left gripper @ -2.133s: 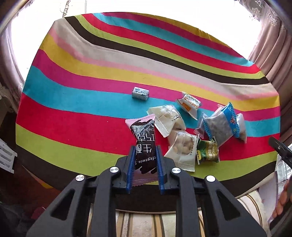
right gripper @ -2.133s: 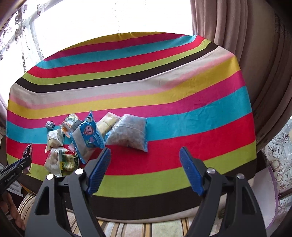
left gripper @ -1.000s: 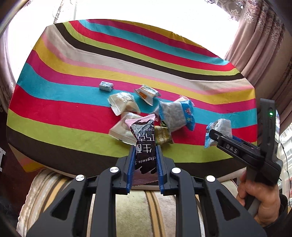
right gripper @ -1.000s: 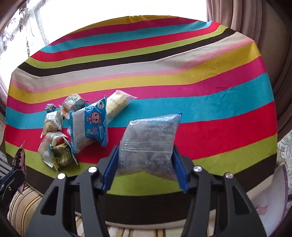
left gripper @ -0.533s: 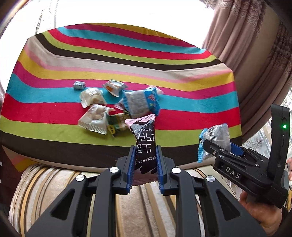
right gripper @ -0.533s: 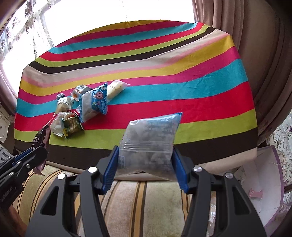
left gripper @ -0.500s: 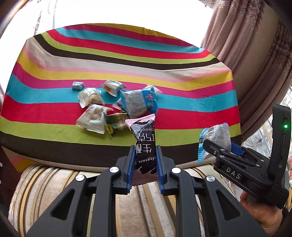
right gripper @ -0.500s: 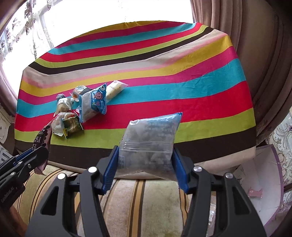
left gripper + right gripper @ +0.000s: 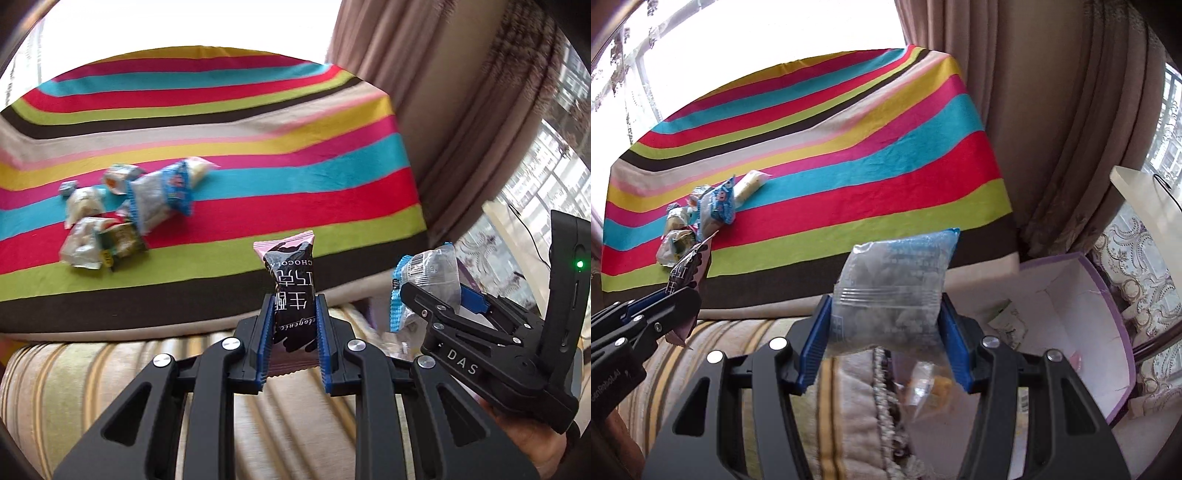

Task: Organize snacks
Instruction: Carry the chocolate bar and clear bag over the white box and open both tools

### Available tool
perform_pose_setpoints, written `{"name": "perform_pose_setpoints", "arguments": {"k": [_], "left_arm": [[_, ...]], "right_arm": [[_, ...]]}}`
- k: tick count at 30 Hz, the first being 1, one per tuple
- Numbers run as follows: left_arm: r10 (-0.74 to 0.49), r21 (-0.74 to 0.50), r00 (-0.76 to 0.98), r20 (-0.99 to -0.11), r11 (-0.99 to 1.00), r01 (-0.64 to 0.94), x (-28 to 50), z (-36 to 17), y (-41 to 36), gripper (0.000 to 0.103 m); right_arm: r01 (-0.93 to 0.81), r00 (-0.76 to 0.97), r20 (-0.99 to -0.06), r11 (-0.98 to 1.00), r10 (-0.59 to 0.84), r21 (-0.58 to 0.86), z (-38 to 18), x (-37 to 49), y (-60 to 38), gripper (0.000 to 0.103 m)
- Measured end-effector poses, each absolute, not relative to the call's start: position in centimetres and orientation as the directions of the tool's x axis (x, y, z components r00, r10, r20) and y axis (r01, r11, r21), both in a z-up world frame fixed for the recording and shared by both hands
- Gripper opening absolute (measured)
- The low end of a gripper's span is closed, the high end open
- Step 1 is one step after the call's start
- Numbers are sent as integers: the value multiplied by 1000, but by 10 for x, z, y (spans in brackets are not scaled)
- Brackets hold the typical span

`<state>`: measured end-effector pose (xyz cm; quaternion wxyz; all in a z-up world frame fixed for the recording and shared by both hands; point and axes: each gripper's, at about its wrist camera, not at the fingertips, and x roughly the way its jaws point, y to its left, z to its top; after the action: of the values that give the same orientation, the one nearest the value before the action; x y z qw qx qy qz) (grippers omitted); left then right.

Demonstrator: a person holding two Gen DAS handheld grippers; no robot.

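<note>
- A table is covered by a striped cloth (image 9: 229, 122) in many colours, with beige curtains (image 9: 1045, 122) hung at its right and a striped cushion (image 9: 92, 373) seen below its near edge.
- A chocolate bar packet (image 9: 291, 291), black with pink ends, is gripped upright between the clenched pads of the left gripper (image 9: 291, 332), off the table's near edge.
- A clear bag with blue edges (image 9: 894, 291) is clamped by the right gripper (image 9: 886, 339), above the cushion and beside a white box with a purple rim (image 9: 1108, 306).
- A cluster of remaining snack packets (image 9: 122, 218) is left on the cloth's left part.
</note>
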<state>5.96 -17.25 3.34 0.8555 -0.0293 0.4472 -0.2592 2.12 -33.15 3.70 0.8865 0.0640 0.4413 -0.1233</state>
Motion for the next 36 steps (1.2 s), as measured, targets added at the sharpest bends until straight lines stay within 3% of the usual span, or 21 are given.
{"name": "perform_pose_setpoints", "arguments": {"k": [10,28,32,34,36], "left_arm": [[-523,-261,346,-779,772,579,37,23,-261,19],[-540,-293,191,-820,681,671,28,2,-331,19],[-542,-304,157,-826,662,685,28,-3,-345,20],[-539,-308,148,-829,660,685,28,-4,-347,23],[-539,-314,140,-830,660,683,29,-5,-347,37]], "right_arm": [[435,518,-806,899,-286,-39,16,-24,-409,57],[582,427,-798,805,-425,-118,2,-58,-463,58],[586,429,-795,802,-429,-116,3,-62,-463,72],[587,432,-795,802,-426,-111,4,-63,-463,77],[588,438,-793,802,-424,-104,5,-63,-464,77]]}}
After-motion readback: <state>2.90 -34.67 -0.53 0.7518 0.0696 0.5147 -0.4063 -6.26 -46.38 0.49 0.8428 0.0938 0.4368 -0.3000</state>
